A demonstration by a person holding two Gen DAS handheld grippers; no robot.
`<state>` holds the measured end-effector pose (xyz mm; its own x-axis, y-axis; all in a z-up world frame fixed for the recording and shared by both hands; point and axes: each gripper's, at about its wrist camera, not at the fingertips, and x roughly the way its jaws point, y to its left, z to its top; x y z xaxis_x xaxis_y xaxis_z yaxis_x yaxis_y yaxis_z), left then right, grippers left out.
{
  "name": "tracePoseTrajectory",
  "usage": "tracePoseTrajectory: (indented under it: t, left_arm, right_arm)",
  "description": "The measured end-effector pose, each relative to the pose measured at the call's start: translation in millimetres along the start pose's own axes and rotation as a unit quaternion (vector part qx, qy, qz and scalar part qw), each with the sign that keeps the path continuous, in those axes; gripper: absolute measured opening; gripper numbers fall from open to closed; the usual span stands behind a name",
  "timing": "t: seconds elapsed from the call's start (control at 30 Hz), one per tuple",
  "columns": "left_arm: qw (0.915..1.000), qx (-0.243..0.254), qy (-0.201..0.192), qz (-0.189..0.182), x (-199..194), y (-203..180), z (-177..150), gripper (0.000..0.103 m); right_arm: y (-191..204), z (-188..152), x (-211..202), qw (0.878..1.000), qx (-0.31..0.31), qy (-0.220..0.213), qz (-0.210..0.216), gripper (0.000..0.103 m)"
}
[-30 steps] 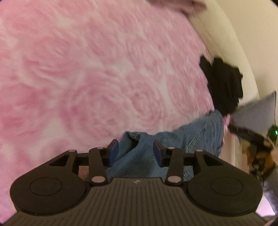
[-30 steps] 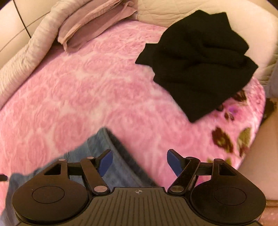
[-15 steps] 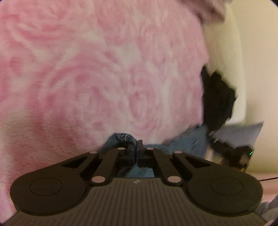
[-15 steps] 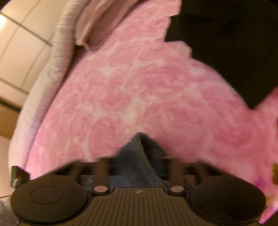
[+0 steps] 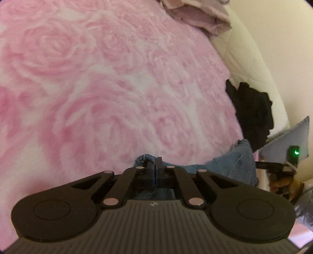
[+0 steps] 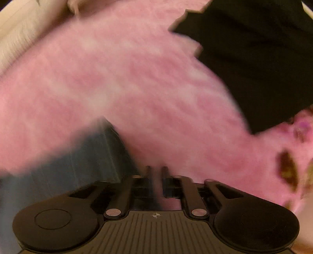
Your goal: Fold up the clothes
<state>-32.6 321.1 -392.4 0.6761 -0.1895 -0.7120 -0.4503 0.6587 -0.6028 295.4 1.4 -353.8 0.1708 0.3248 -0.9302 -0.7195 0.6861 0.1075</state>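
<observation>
A pair of blue jeans [image 5: 230,166] lies along the near edge of a pink rose-pattern blanket [image 5: 117,88]. My left gripper [image 5: 156,162] is shut on a bunched denim edge that pokes out just beyond its fingertips. In the right wrist view, which is blurred by motion, the jeans [image 6: 78,162] spread to the left. My right gripper [image 6: 156,172] has its fingers drawn close on a strip of denim. The left wrist view shows the right gripper [image 5: 273,166] at the jeans' far end, with a hand [image 5: 283,183] holding it.
A crumpled black garment [image 6: 254,58] lies on the blanket ahead and to the right, near the cream quilted edge [image 5: 244,58]. Folded mauve cloth [image 5: 195,11] sits at the far end. A grey pillow [image 5: 289,136] stands behind the right gripper.
Both grippers went from open to shut on the jeans. The left one has since held still; the right one is swinging, and its view has shifted towards the black garment.
</observation>
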Motion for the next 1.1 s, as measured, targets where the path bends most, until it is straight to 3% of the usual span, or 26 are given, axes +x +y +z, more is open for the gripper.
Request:
tracePoseTrajectory:
  t: [0.1, 0.2, 0.23, 0.27, 0.4, 0.43, 0.53, 0.63, 0.67, 0.7, 0.73, 0.8, 0.87, 0.97, 1.1]
  left_arm:
    - [0.9979, 0.06, 0.004, 0.024, -12.9, -18.4, 6.9, 0.004]
    - [0.9966, 0.036, -0.038, 0.064, -42.9, -20.0, 4.9, 0.006]
    - [0.9953, 0.026, -0.053, 0.077, -53.1, -20.3, 4.1, 0.012]
    - [0.994, 0.005, -0.07, 0.084, -65.6, -17.4, 0.4, 0.014]
    - [0.9854, -0.069, -0.113, 0.107, -112.2, -6.0, -29.0, 0.017]
    - [0.9846, -0.072, -0.111, 0.113, -122.6, -5.5, -41.6, 0.017]
    - [0.9826, -0.078, -0.105, 0.132, -149.9, -6.0, -82.1, 0.017]
    - [0.9794, -0.103, -0.115, 0.13, -174.3, -1.8, -129.3, 0.017]
    - [0.9782, -0.11, -0.117, 0.131, -183.0, 2.1, -145.5, 0.017]
    - [0.977, -0.114, -0.12, 0.135, -193.4, 5.1, -162.0, 0.017]
    - [0.9758, -0.117, -0.122, 0.139, -204.0, 7.9, -178.6, 0.017]
    - [0.9727, -0.122, -0.125, 0.153, -224.3, 13.9, -210.3, 0.017]
    - [0.9679, -0.129, -0.129, 0.173, -241.9, 20.2, -239.0, 0.017]
    - [0.9553, -0.149, -0.15, 0.207, -259.3, 33.8, -277.0, 0.017]
    - [0.9355, -0.165, -0.187, 0.25, -270.5, 53.4, -321.8, 0.016]
  right_arm:
    - [-11.4, -1.8, -21.3, 0.998, 0.048, -0.037, 0.032, 0.003]
    - [-24.6, -7.3, -39.3, 0.995, 0.083, -0.048, -0.001, 0.009]
    - [-28.4, -11.3, -46.4, 0.994, 0.092, -0.054, -0.009, 0.013]
    - [-31.2, -16.5, -55.4, 0.993, 0.1, -0.062, -0.008, 0.016]
    - [-36.6, -49.8, -88.5, 0.985, 0.149, -0.084, 0.013, 0.045]
    - [-38.2, -60.2, -92.7, 0.982, 0.17, -0.083, 0.027, 0.046]
    - [-41.5, -96.5, -97.4, 0.965, 0.244, -0.075, 0.068, 0.046]
    - [-33.6, -123.0, -91.1, 0.954, 0.273, -0.08, 0.093, 0.046]
    - [-29.0, -124.9, -90.5, 0.956, 0.267, -0.088, 0.088, 0.045]
    - [-23.9, -124.8, -90.4, 0.958, 0.256, -0.097, 0.08, 0.036]
    - [-18.8, -124.7, -90.3, 0.961, 0.246, -0.106, 0.072, 0.019]
    - [-8.7, -124.6, -90.1, 0.965, 0.225, -0.124, 0.056, 0.012]
    - [1.5, -124.4, -89.8, 0.968, 0.204, -0.141, 0.04, 0.009]
    - [22.8, -134.4, -101.3, 0.976, 0.125, -0.177, -0.009, 0.008]
    - [27.2, -146.7, -69.9, 0.98, 0.08, -0.174, -0.055, 0.009]
